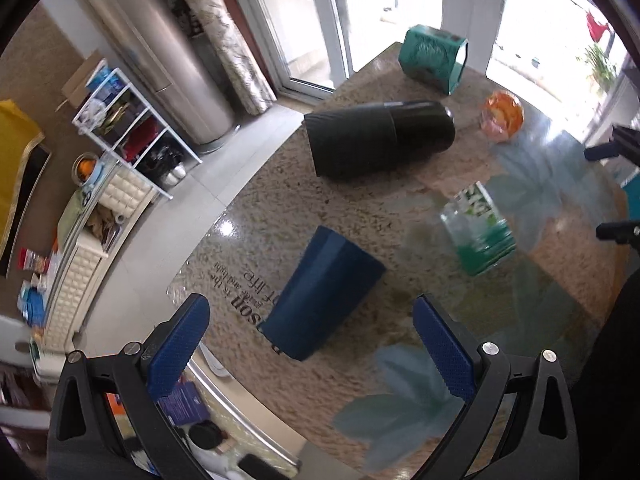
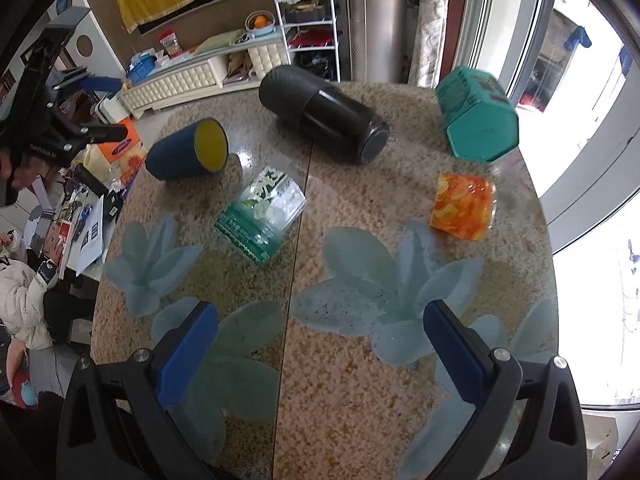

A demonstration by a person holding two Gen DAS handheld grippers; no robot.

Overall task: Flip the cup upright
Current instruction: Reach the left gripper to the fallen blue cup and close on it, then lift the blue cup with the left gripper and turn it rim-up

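On glossy glass table (image 2: 360,360): ribbed blue cup (image 1: 320,300) lying sideways between spread left hand-held gripper (image 1: 312,344); right hand-held gripper (image 2: 320,356) spread.

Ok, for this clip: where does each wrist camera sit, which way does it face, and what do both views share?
Left wrist: behind the open left gripper, looking down across the table at the blue cup lying on its side just ahead; its own blue fingers show.
Right wrist: behind the open right gripper, over the table's near edge, facing the room; the left gripper shows at far left.
Shared: blue cup, black tumbler, teal box.
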